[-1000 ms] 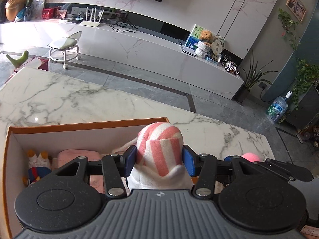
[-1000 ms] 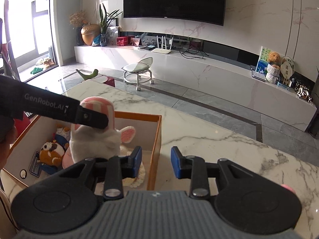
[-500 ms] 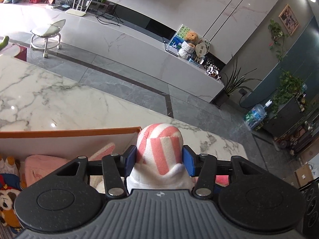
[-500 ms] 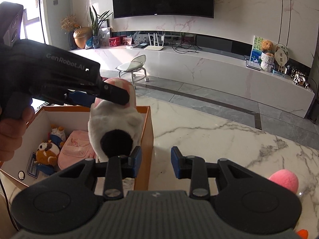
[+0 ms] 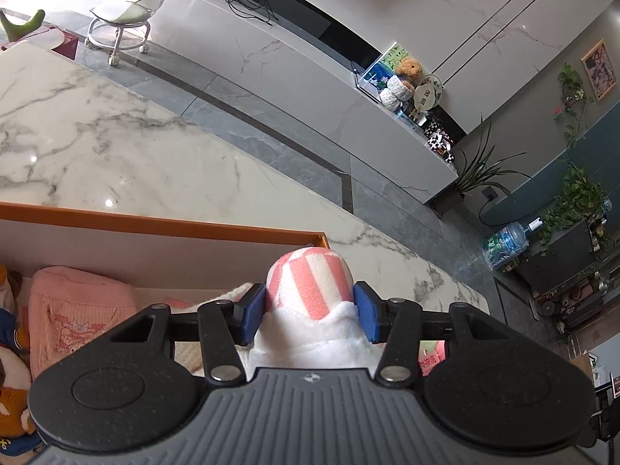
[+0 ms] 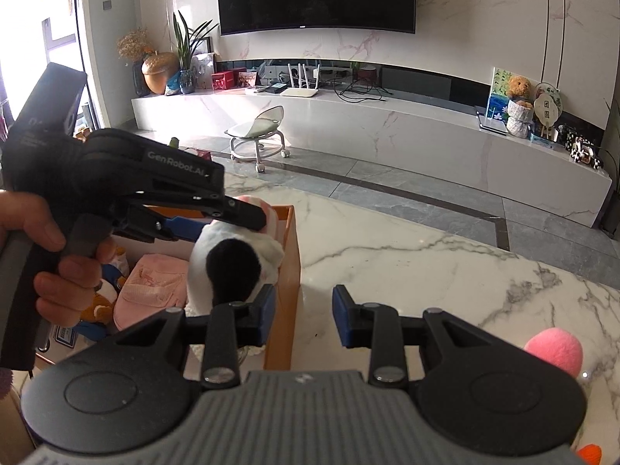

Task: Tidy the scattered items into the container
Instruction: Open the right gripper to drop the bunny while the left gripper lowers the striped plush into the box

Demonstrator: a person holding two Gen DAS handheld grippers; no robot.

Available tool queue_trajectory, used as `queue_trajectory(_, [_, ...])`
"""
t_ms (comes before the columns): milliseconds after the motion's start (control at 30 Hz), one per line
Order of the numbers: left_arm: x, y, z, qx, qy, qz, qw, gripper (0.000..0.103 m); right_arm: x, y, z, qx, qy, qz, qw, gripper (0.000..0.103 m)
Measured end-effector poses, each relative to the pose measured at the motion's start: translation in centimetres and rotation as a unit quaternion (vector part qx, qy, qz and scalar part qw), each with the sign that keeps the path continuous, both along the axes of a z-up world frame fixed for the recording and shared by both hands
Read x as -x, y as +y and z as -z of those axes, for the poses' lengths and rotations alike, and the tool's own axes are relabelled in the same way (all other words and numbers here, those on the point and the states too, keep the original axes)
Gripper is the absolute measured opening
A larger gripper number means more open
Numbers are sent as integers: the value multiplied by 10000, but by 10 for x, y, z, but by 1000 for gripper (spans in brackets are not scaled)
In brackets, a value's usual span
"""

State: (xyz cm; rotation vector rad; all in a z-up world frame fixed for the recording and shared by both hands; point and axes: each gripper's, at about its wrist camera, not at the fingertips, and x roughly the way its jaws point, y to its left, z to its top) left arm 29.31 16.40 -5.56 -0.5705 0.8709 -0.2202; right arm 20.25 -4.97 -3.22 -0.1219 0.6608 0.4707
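The left gripper [image 5: 309, 312] has a gray ribbed body, two round black discs at 7 and 5 o'clock, black arms with silver screws, and blue pads [image 5: 254, 312]. The right gripper [image 6: 304, 319] looks the same. From the side, the left gripper is black with white "GenRobot.AI" letters and a gray handle in a hand [image 6: 58, 267].

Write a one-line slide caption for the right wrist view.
Left gripper holds a white plush toy over the orange box; right gripper waits open.
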Motion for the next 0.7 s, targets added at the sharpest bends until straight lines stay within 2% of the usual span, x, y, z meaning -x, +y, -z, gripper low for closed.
queue_trajectory(133, [-1,-1,3,-275,98,-188,9994,64,2,8,-1,-21,-4,-106,9999,35])
queue_trajectory(267, [6,12,1,85,110,-307,9994,77,6,15,-4,-63,-54,-276,9996,35])
queue_trajectory(333, [11,19,-2,130,78,-424,9990,82,8,18,-6,-82,-79,-365,9993,36])
queue_trajectory(467, [24,26,-11,-2,-64,-436,9990,82,13,28,-7,-122,-63,-571,9983,36])
queue_trajectory(567, [38,30,-18,-126,-119,-274,9995,81,16,37,-6,-64,-82,-737,9972,36])
queue_trajectory(700, [49,30,-11,-444,181,-96,9988,67,11,49,-1,88,-115,-803,9967,36])
